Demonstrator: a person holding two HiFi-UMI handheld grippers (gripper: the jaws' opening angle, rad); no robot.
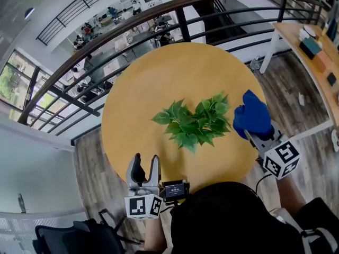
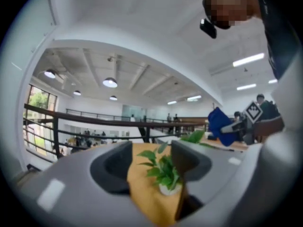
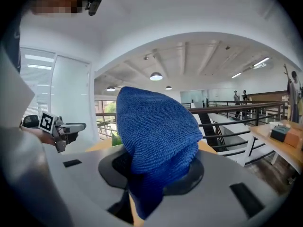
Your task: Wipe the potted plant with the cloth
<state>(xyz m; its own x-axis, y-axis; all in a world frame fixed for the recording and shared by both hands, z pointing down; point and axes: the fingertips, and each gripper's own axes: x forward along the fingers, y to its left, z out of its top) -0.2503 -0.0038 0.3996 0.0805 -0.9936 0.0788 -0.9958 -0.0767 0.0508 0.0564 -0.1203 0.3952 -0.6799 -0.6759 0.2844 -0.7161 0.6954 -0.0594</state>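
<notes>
potted plant [image 1: 193, 121] on round table [image 1: 159, 73], near its middle. left gripper [image 1: 146, 160] over near edge of table, in front and left of plant, apart from it. right gripper [image 1: 255, 131] at table's right edge, just right of plant. cloth [image 1: 251, 112] in its jaws, just beside rightmost leaves. railing [image 1: 159, 15] behind table. desk [image 1: 312, 57] far right, behind right gripper. chair [image 1: 69, 237] on floor, left of left gripper.

L hand-held gripper [image 2: 151, 157]: jaws apart, nothing gripped. Straight ahead thru the gap: potted plant [image 2: 163, 171], white pot, upright on yellow surface [image 2: 142, 193]. Off to the right, farther out: blue cloth [image 2: 218, 126] at tip of R hand-held gripper [image 2: 233, 126]. Beyond: dark railing [image 2: 94, 119].
</notes>
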